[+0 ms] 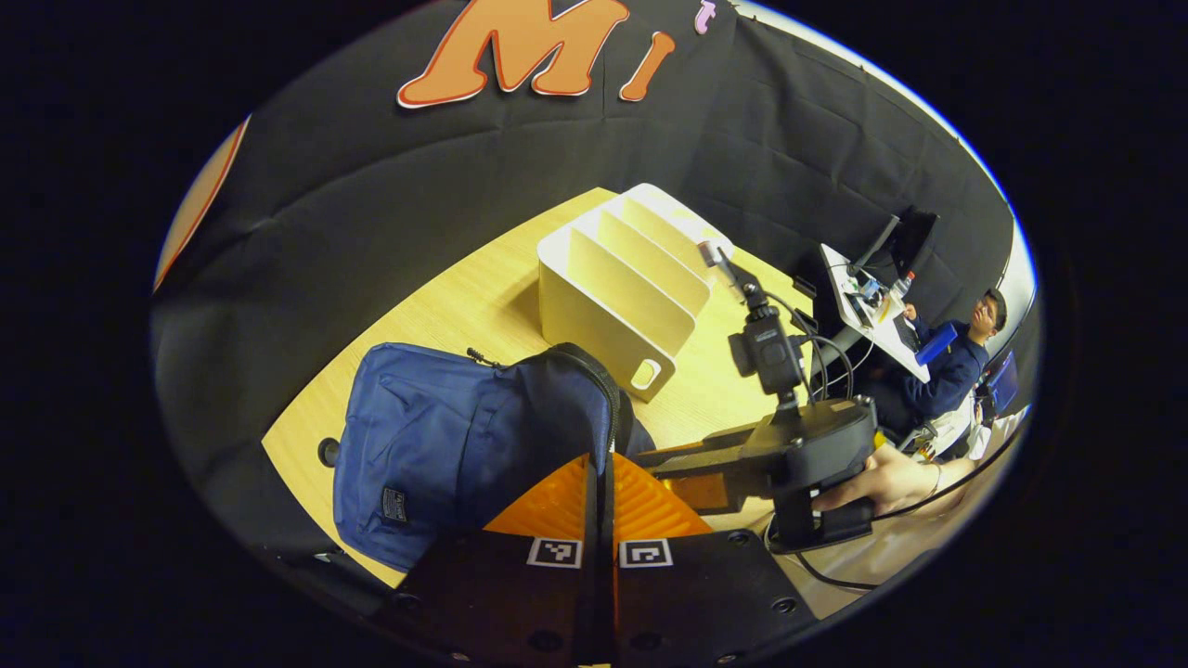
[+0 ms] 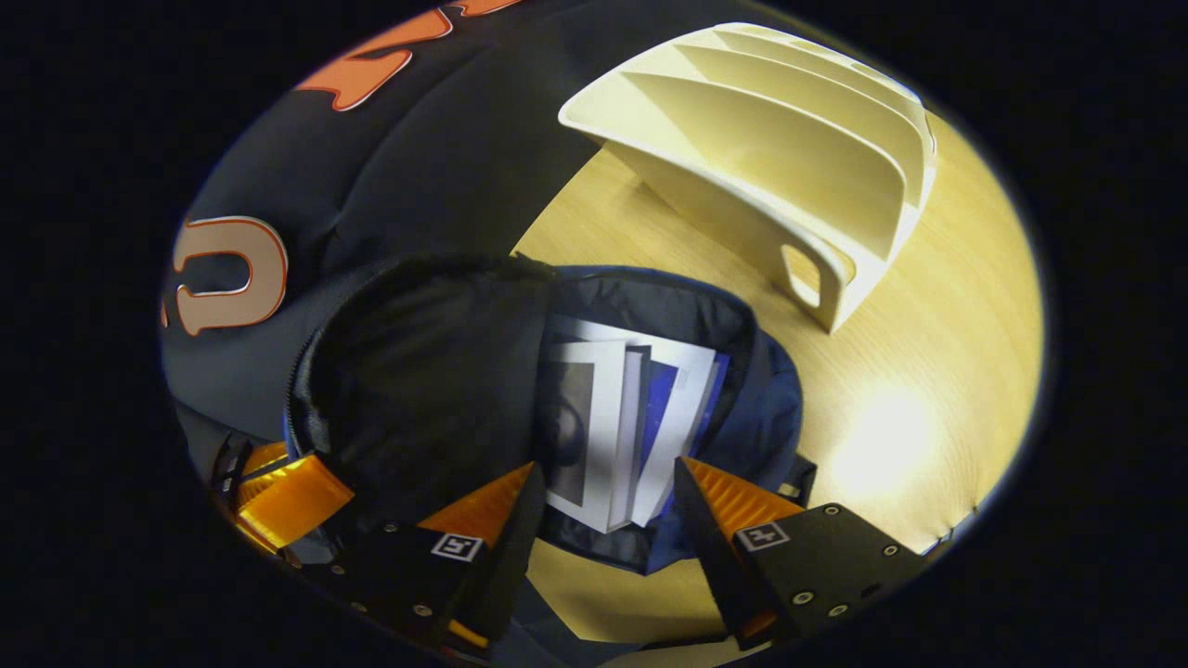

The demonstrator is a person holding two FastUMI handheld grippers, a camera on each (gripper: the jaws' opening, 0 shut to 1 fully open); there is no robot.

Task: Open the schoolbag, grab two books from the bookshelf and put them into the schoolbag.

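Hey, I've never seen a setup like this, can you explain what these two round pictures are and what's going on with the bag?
No robot here: a person holds a two-finger gripper in each hand, and each gripper carries a fisheye camera looking along its own fingers.

In the left gripper view, the left gripper is closed on the raised flap of the blue schoolbag, holding it open. The other gripper, with the hand holding it, shows farther off.

In the right gripper view, the right gripper is open above the bag's mouth, where books sit inside.

The bag lies on a wooden table, beside a cream bookshelf whose slots look empty.
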